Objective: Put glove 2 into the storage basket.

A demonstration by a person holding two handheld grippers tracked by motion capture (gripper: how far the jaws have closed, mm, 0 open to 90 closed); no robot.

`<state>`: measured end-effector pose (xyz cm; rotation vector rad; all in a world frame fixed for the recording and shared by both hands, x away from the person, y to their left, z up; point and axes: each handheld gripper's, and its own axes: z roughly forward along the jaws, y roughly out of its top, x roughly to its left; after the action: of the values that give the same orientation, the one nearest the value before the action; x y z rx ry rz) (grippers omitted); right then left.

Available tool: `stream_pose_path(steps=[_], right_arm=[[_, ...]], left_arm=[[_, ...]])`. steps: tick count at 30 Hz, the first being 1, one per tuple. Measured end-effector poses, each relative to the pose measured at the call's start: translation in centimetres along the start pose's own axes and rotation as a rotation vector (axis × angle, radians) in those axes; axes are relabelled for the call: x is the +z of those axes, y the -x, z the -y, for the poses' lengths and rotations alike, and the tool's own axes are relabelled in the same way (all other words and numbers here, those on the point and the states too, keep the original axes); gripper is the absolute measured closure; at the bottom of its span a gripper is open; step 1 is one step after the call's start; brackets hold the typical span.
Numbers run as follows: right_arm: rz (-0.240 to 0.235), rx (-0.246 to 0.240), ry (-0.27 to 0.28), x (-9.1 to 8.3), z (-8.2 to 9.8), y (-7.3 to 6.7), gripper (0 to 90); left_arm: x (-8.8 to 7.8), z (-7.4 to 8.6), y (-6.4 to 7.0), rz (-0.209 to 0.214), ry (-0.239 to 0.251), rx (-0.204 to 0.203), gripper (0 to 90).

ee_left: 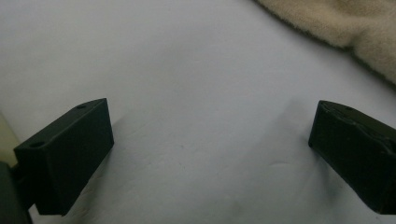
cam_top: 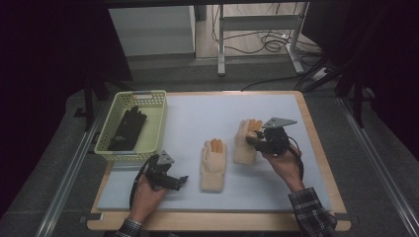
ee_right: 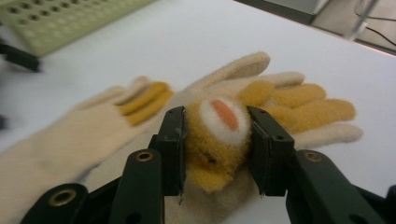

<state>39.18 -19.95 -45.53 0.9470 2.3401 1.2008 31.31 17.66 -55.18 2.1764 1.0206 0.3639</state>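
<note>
Two cream fleece gloves with orange-yellow fingers lie palm up on the white mat. My right gripper (cam_top: pixel 252 138) is over the right glove (cam_top: pixel 243 148) and shut on a fuzzy yellow pad (ee_right: pixel 223 122) with a white and orange spot on its palm. This pad bulges between the jaws, and the glove's fingers (ee_right: pixel 303 100) spread out beyond it. The left glove (cam_top: pixel 213 167) lies flat beside it, blurred in the right gripper view (ee_right: pixel 65 137). My left gripper (cam_top: pixel 183 180) rests low on the mat, open, with nothing between its jaws (ee_left: pixel 210 154); a cream glove edge (ee_left: pixel 359 32) shows ahead of it.
A pale green basket (cam_top: pixel 159 116) stands at the mat's left edge with a black glove (cam_top: pixel 127 129) in it; its perforated wall (ee_right: pixel 70 21) shows far off in the right gripper view. The wooden table edge (cam_top: pixel 316 148) borders the mat. Desk legs and cables stand beyond.
</note>
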Motion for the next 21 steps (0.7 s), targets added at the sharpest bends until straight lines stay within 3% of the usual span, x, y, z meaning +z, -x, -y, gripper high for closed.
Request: stream_pose_path(steps=[7, 14, 17, 21], right_arm=[[-0.117, -0.052, 0.013, -0.4, -1.1, -4.4, 59.2], [-0.215, -0.106, 0.001, 1.1, -1.9, -8.6, 59.0], [-0.225, -0.137, -0.013, 2.4, -1.8, -9.9, 59.0], [-0.232, -0.128, -0.042, 4.4, -0.8, -10.6, 58.8]], left_arm=[[0.0, 0.0, 0.0, -0.001, 0.001, 0.001, 0.1], [0.0, 0.0, 0.0, 0.000, 0.002, -0.002, 0.1], [0.0, 0.0, 0.0, 0.000, 0.002, -0.001, 0.1], [0.0, 0.0, 0.0, 0.000, 0.002, 0.000, 0.1]])
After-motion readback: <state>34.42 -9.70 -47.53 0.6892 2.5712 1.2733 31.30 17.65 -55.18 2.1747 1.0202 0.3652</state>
